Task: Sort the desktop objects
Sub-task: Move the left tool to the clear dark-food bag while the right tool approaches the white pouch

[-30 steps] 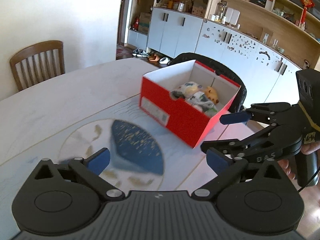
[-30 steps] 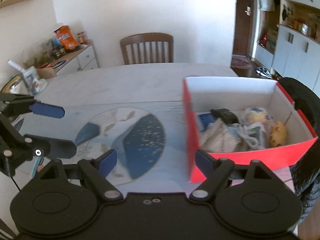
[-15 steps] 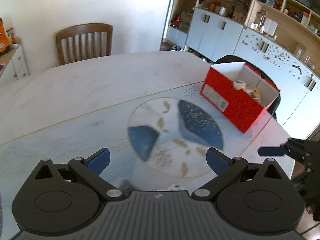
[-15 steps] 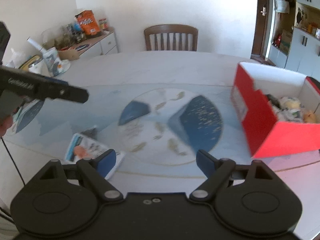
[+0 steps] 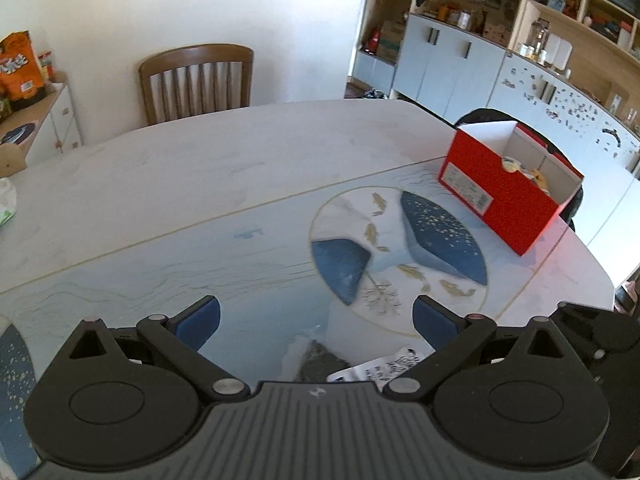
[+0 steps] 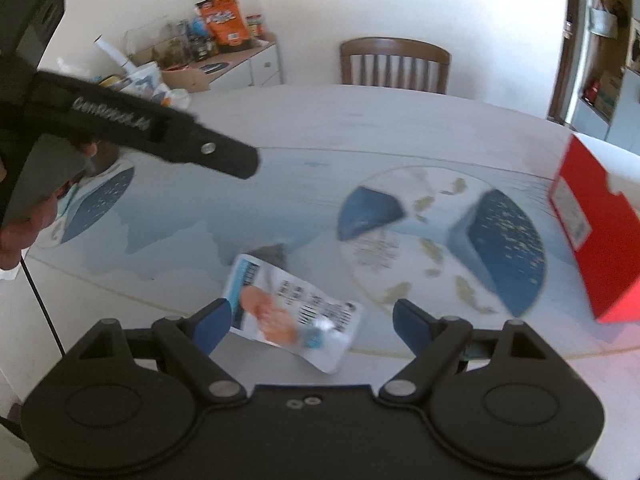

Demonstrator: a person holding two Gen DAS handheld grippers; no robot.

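A flat white and blue packet [image 6: 292,312] with an orange picture lies near the table's front edge. My right gripper [image 6: 312,324] hovers over it, open, the packet lying in the gap between its blue pads without touching them. My left gripper [image 5: 316,320] is open too, with nothing between its fingers; the packet's corner [image 5: 384,364] shows just below its right finger. The red cardboard box [image 5: 500,192] with several items inside stands at the table's right end, also seen as the red box [image 6: 596,224] at the right edge of the right wrist view.
The table [image 5: 200,184] carries a blue and white mat with a round fish picture [image 5: 396,252]. A wooden chair [image 5: 196,80] stands behind it. A sideboard [image 6: 224,64] with snack bags and bottles is at the far left. Cabinets and shelves [image 5: 500,60] line the right wall.
Both grippers have swung left and back, away from the red box, toward the table's front edge. The packet has come into view under the right gripper. Both stayed open.
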